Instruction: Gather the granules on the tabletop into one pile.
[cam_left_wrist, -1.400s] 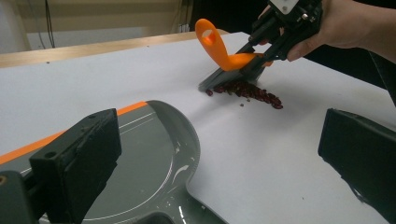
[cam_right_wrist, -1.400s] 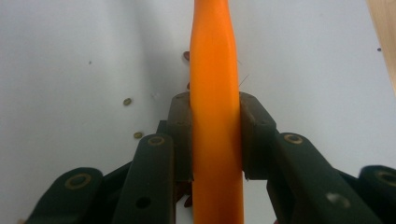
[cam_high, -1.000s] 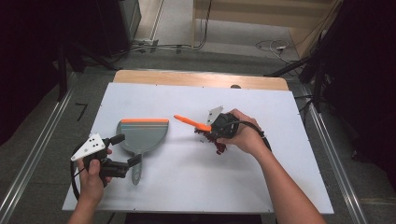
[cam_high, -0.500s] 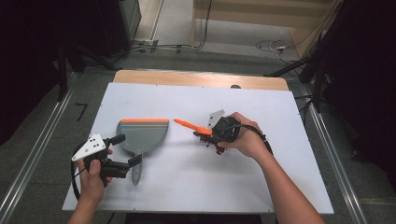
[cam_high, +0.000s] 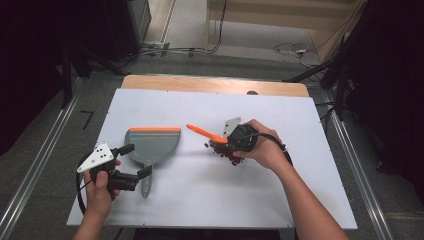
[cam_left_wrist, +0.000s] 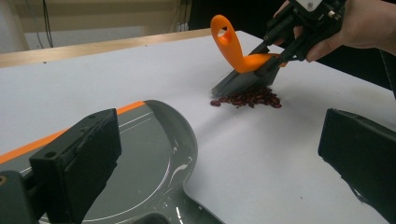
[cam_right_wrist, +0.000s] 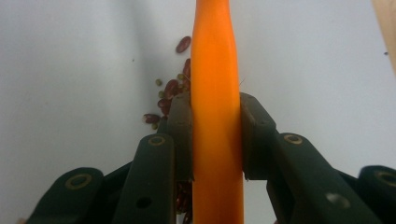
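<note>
Meanwhile the right gripper (cam_high: 227, 140), clamped on the orange brush (cam_high: 204, 133), had shifted left from where it was a second before, bringing the bristles onto the beans (cam_high: 224, 151) piled on the table (cam_high: 200, 205). The left gripper (cam_high: 135, 161) stayed put, jaws apart, at the handle of the dustpan (cam_high: 151, 142). Sweeping toward the pan looked just begun, with the beans well short of it.

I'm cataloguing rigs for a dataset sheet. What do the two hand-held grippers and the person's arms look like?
Both hand-held grippers are black. The left hand-held gripper has broad, blocky black jaws and a pale three-cornered plate with dark dots on top; a black cable loops from it. The right hand-held gripper carries a smaller grey plate and a black cable, with riveted linkage arms. Both forearms are bare, no sleeves visible.
</note>
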